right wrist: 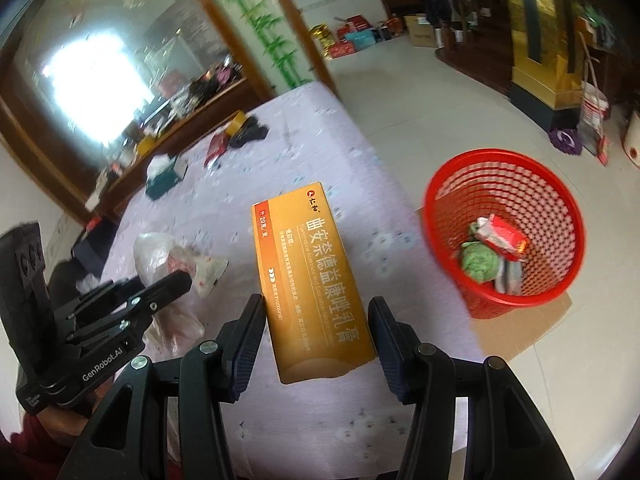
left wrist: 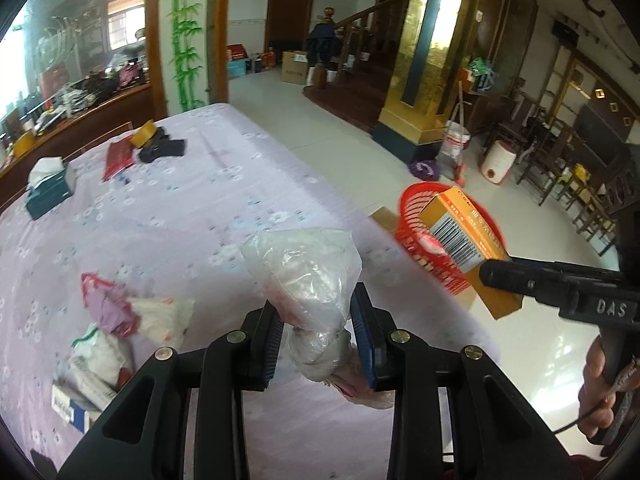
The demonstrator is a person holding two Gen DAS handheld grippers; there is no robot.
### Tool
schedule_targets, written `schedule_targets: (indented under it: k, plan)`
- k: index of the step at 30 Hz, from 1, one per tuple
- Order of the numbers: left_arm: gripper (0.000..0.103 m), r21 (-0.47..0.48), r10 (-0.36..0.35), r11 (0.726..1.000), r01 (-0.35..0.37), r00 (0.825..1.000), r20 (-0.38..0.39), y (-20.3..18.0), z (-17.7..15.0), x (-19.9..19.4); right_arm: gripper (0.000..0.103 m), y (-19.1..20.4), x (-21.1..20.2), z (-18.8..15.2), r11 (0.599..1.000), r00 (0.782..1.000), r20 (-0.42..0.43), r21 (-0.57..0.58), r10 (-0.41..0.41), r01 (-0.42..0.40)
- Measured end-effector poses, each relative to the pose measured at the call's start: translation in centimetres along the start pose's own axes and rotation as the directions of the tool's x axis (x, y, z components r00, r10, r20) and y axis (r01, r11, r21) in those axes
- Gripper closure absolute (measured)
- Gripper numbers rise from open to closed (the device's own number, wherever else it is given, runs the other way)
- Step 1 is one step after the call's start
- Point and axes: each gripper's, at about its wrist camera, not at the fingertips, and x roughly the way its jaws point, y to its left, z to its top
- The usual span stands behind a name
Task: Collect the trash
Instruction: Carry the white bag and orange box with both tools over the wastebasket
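While held: one box (right wrist: 316, 280), one bag (left wrist: 308, 276).

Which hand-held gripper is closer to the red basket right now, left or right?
Right. The right hand-held gripper holds the orange box beside the red basket on the floor. The left hand-held gripper, gripping a plastic bag, is farther, over the table.

Left tool (left wrist: 316, 344): matte black linkage arms, brass-coloured round pivot pins, ribbed pads edged blue. Right tool (right wrist: 316, 344): same black build, silver-grey pivot pins, ribbed dark pads. Side bodies marked "DAS" and "GenRobot.AI", small screws. Thin black cable by the hand (left wrist: 598, 396). Dark red sleeve (right wrist: 24, 444).
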Motion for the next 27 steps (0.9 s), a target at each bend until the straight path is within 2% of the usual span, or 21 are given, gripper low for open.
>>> schedule_targets:
  k: [9,15,21,27]
  plan:
    - [0.072,0.081,-0.113,0.99,0.112,0.994,0.009,-5.9,4.5,1.1,0.046,-6.1,-4.4,2.1,0.989,0.995,0.091,0.143,-0.048,0.034]
    - [0.072,0.122,-0.194,0.973,0.196,0.98,-0.028,-10.7,6.8,4.2,0.046,-10.5,-5.7,2.8,0.969,0.991,0.111,0.244,-0.078,0.049]
    - [0.072,0.108,-0.224,0.966,0.233,0.97,-0.091,-13.6,8.8,8.9,0.046,-14.6,-6.2,4.2,0.949,0.987,0.127,0.309,-0.102,0.058]
    - [0.072,0.108,-0.217,0.968,0.228,0.97,-0.106,-15.5,10.7,12.2,0.046,-17.5,-5.6,5.7,0.935,0.987,0.122,0.349,-0.104,0.056]
